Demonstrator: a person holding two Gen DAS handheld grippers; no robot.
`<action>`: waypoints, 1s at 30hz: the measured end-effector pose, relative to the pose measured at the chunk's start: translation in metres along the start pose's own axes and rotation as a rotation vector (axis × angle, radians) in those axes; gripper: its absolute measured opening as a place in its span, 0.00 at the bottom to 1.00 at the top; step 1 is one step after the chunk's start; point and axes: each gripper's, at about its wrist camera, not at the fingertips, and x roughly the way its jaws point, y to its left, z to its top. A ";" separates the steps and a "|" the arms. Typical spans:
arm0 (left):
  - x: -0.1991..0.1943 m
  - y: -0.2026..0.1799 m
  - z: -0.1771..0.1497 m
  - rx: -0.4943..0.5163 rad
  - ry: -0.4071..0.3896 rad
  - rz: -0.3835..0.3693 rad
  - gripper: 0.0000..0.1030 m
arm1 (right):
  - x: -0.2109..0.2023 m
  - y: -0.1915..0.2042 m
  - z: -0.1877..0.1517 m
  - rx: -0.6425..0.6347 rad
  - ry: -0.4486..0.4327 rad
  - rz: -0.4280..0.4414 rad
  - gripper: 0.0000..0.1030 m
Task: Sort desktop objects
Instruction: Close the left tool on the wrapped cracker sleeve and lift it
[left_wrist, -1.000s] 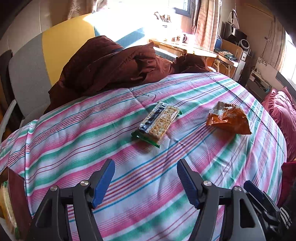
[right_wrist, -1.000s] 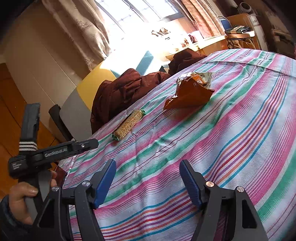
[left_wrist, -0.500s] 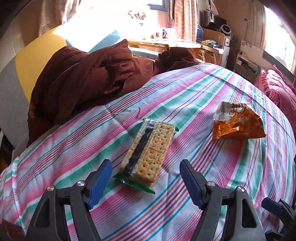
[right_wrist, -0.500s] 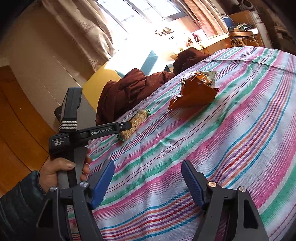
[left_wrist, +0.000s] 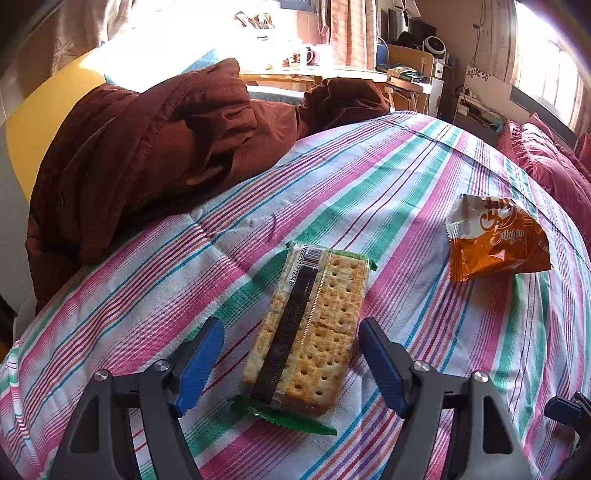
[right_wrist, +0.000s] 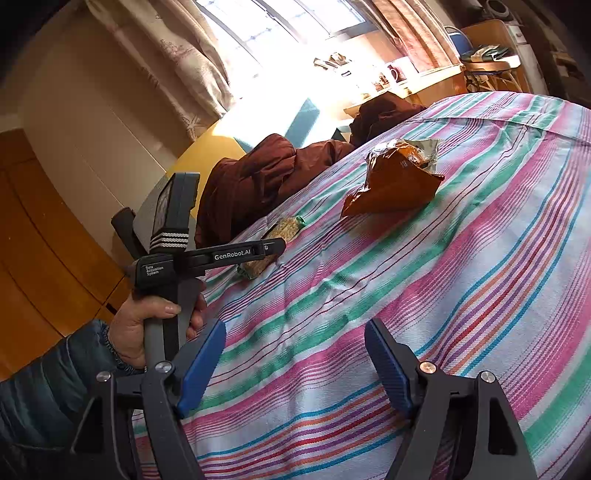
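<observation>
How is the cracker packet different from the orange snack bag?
The cracker packet is long, flat and clear, so the crackers show; the orange snack bag is opaque, crumpled and puffed. The packet lies between the open left hand-held gripper's fingers; the bag lies apart. Both rest on the striped cloth.

Cracker pack (left_wrist: 312, 328): clear wrapper, green crimped ends, black strip and barcode up; lies flat, lengthwise (sealed, by the look) on the striped bedspread (left_wrist: 388, 177).
Orange snack bag (left_wrist: 495, 240): crumpled, top torn open, lying well to its right.

Place: a lived-in home bedroom.
Shown by: striped bedsheet (left_wrist: 369, 177), curtained window (right_wrist: 280, 33), cluttered desk (left_wrist: 314, 75), red pillows (left_wrist: 546, 166).
</observation>
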 end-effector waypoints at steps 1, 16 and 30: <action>0.001 0.000 0.000 -0.002 0.001 -0.002 0.74 | 0.000 0.000 0.000 -0.001 0.000 -0.001 0.76; -0.004 -0.005 -0.015 -0.084 -0.001 0.049 0.51 | 0.003 0.002 0.001 -0.011 0.011 -0.019 0.76; -0.085 -0.005 -0.115 -0.221 0.007 0.144 0.50 | 0.003 0.003 0.000 -0.017 0.019 -0.027 0.77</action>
